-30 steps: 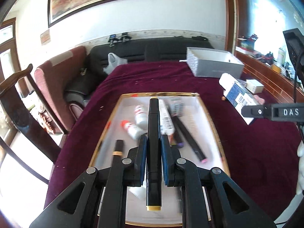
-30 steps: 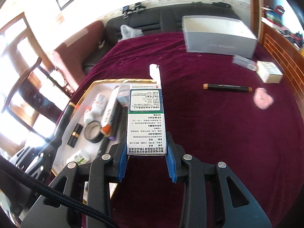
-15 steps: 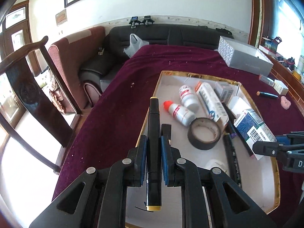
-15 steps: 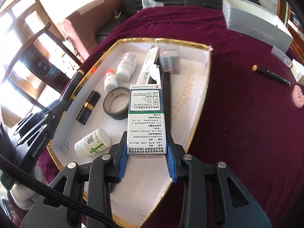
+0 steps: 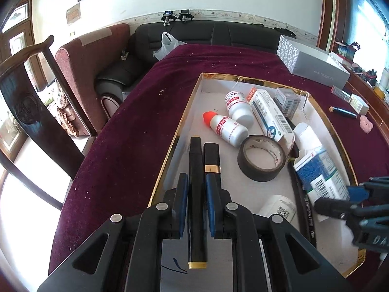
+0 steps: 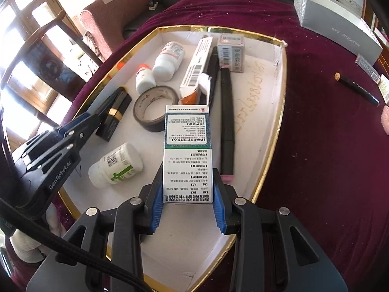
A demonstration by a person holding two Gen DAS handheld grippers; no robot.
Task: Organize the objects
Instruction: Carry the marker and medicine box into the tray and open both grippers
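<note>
A white tray with a gold rim (image 5: 178, 131) (image 6: 279, 131) lies on the maroon cloth. My left gripper (image 5: 196, 189) stands over the tray's left side; a black marker with a gold end (image 5: 196, 194) lies between its jaws, which stand slightly apart from it. A black lipstick with a gold band (image 5: 212, 160) (image 6: 114, 116) lies just to its right. My right gripper (image 6: 188, 194) is shut on a white and green medicine box (image 6: 187, 153) (image 5: 321, 175), held low over the tray's near right part.
In the tray lie a black tape roll (image 6: 154, 108), white bottles (image 6: 114, 165) (image 5: 227, 129), cartons (image 6: 198, 65) and a long black pen (image 6: 227, 121). On the cloth lie a grey box (image 6: 335, 24), a dark pen (image 6: 356, 87) and a pink item (image 5: 366, 124).
Both grippers have moved down into the tray. The left jaws have opened a little around the black marker. The right gripper has carried the medicine box lower over the tray.
</note>
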